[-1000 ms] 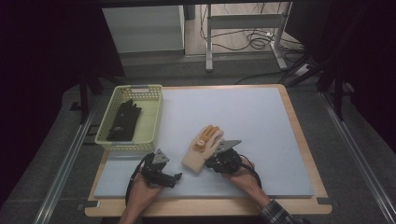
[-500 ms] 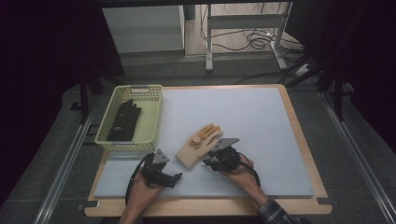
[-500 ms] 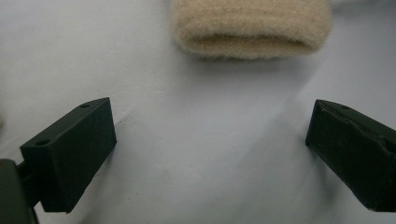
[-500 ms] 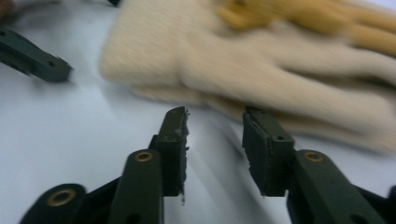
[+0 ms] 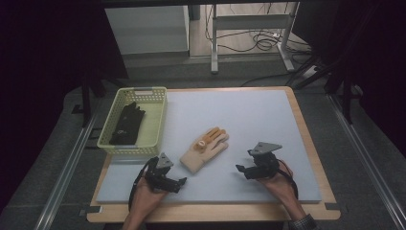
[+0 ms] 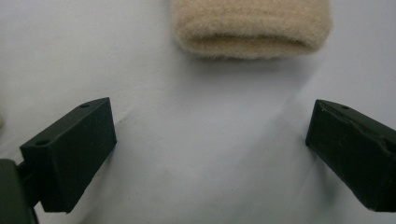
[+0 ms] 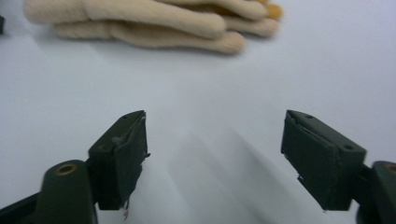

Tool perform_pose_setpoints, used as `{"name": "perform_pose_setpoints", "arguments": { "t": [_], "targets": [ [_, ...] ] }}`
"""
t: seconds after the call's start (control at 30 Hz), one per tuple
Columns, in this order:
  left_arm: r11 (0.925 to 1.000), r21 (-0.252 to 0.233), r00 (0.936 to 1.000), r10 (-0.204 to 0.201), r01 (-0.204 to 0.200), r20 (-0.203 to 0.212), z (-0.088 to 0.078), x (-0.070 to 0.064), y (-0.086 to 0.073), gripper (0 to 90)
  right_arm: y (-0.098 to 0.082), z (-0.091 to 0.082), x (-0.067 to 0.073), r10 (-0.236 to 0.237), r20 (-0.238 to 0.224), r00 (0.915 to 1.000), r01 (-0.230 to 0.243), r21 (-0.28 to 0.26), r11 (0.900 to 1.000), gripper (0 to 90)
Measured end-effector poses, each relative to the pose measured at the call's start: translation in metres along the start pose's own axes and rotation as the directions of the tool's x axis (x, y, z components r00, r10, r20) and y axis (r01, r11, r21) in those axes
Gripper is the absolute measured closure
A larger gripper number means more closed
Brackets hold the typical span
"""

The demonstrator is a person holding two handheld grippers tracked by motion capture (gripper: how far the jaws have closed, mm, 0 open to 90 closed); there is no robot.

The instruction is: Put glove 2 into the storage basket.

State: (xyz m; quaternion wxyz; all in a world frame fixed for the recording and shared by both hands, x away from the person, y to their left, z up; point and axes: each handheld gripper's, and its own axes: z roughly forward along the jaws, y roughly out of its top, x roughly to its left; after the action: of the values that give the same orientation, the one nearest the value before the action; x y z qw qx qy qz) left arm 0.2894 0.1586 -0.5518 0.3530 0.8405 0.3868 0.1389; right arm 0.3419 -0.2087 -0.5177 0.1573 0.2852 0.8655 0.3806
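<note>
The right gripper (image 5: pixel 243 168) stands on the pale blue mat (image 5: pixel 249 120), well to the right of the beige knitted glove (image 5: pixel 205 148), and its jaws have just been opening; they now stand wide with nothing between them. The right gripper view confirms bare mat between the two black jaws, with the glove (image 7: pixel 149 21) lying farther off at the top, its fingers side by side and orange tips at the far end. The left gripper (image 5: pixel 178 182) sits near the mat's front edge, just below and left of the glove's cuff. Its jaws are also spread wide and hold nothing; the left gripper view shows the cuff (image 6: pixel 252 25) ahead of the jaws, apart from both.

The glove lies flat on the mat, roughly between the two grippers and a little farther from the person, cuff toward the left gripper and fingers pointing up and to the right. Neither gripper touches it.

A yellow-green plastic basket (image 5: pixel 158 120) stands at the mat's left edge. A black glove (image 5: pixel 127 123) lies inside it. The mat rests on a wooden board (image 5: pixel 306 124).
</note>
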Motion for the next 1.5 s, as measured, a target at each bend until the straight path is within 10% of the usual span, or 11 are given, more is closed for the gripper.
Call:
{"name": "perform_pose_setpoints", "arguments": {
  "t": [0.6, 1.2, 1.5],
  "targets": [
    [1.0000, 0.004, 1.0000, 0.001, -0.001, 0.000, 0.000, 0.000, 0.000, 2.2, -0.045, -0.032, -0.029, 0.080, 0.120, 0.9895, -0.083, 0.018, 0.996, 14.4],
    [0.9996, 0.027, 0.9999, -0.006, 0.006, 0.010, -0.002, 0.003, 0.004, 5.2, -0.047, -0.031, -0.032, 0.107, 0.120, 0.9870, -0.113, 0.047, 0.992, 11.9],
    [0.9995, 0.031, 0.9996, 0.011, -0.011, 0.027, -0.001, 0.001, 0.033, 1.6, -0.048, -0.031, -0.032, 0.107, 0.120, 0.9870, -0.113, 0.047, 0.992, 11.9]
  ]
}}
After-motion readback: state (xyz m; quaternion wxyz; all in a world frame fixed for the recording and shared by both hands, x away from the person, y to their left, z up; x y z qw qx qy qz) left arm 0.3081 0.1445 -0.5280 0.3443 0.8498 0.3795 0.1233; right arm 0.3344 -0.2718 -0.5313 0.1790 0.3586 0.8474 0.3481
